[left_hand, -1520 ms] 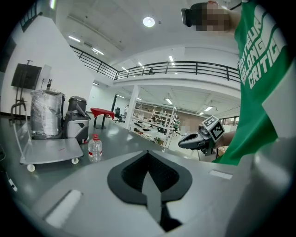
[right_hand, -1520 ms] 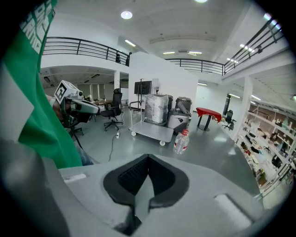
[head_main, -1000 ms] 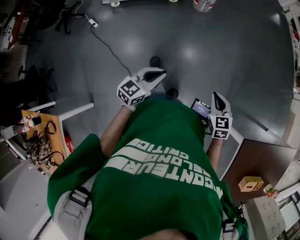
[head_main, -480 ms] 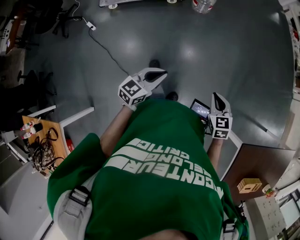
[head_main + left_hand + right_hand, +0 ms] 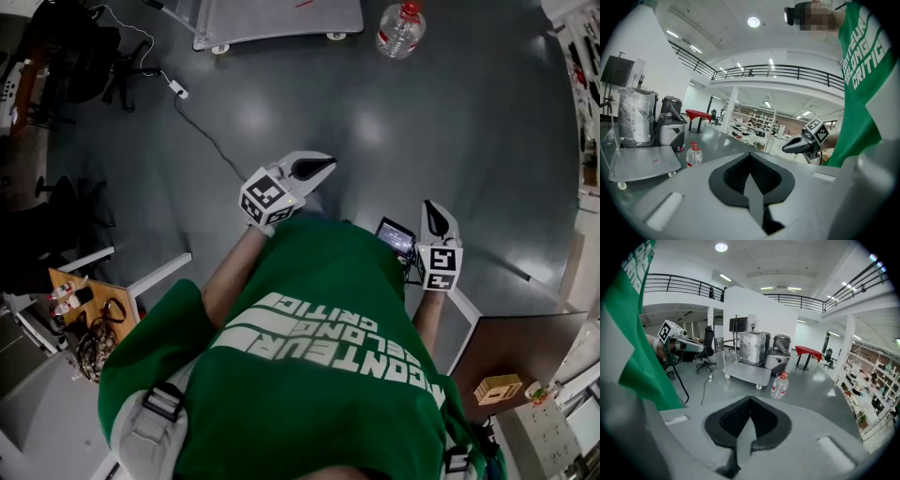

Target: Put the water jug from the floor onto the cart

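We hold both grippers out in front of our green cotton shirt (image 5: 319, 375), and each is closed on nothing. The left gripper (image 5: 322, 165) has its black ribbed pads pressed into a single seam inside a teardrop-shaped recess of smooth grey plastic. The right gripper (image 5: 431, 208) shows the same meeting seam in its own view, with only air around it. Each carries a white cube printed with black square markers, and a small lit screen (image 5: 397, 236) sits just beside the right one. In the head view the water jug (image 5: 399, 28) stands upright on the floor at about 1 o'clock. It is a clear, rounded plastic bottle with a red cap and a red band of label, well apart from both grippers. The cart (image 5: 272, 17) lies at about 12 o'clock, a low flat rectangular platform of pale grey metal on small white casters, its deck bare where we see it; the jug stands near its 3 o'clock end, not on it. The floor (image 5: 487, 141) is dark grey and glossy — ceiling lamps show as soft patches on it. A thin black cable (image 5: 202, 89) snakes across it at 10 o'clock from a small white plug block.
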`<state>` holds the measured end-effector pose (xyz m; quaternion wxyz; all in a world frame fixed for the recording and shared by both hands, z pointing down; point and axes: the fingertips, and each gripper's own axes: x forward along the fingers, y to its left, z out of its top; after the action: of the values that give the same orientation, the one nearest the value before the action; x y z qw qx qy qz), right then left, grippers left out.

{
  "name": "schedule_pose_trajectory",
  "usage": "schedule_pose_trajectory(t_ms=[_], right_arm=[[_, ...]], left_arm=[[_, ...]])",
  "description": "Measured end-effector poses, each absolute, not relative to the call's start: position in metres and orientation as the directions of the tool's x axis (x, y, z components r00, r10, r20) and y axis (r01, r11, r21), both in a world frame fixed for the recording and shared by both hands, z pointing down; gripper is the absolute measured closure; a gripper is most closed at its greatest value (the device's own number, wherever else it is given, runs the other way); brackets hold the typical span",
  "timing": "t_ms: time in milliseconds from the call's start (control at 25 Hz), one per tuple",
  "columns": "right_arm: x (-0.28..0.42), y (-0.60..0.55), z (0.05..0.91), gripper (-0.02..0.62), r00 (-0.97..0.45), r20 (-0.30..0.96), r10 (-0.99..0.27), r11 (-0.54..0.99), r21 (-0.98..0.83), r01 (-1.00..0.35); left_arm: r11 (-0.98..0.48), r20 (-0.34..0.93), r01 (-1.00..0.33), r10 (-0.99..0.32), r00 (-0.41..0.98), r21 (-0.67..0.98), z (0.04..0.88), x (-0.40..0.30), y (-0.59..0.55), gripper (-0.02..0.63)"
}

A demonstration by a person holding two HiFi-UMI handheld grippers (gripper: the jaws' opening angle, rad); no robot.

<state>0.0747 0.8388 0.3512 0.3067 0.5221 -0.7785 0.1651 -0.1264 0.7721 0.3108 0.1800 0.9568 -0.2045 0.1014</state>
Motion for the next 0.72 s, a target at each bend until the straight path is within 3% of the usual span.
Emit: schedule_pose_trajectory(t_ms=[440, 720], right_arm=[[0.033, 0.767, 0.344, 0.603, -0.246, 0.673, -0.698, 0.412, 0.096, -0.906], [-0.019, 0.721, 0.343, 0.603, -0.311, 0.677, -0.667, 0.489, 0.083, -0.868]], left_arm=[[-0.845, 0.252, -0.420, -0.350, 0.902, 0.330, 0.313, -0.168, 0.696, 0.593], [-0.823, 0.245, -0.439, -0.371, 0.896, 0.360, 0.321, -0.204, 0.662, 0.593]])
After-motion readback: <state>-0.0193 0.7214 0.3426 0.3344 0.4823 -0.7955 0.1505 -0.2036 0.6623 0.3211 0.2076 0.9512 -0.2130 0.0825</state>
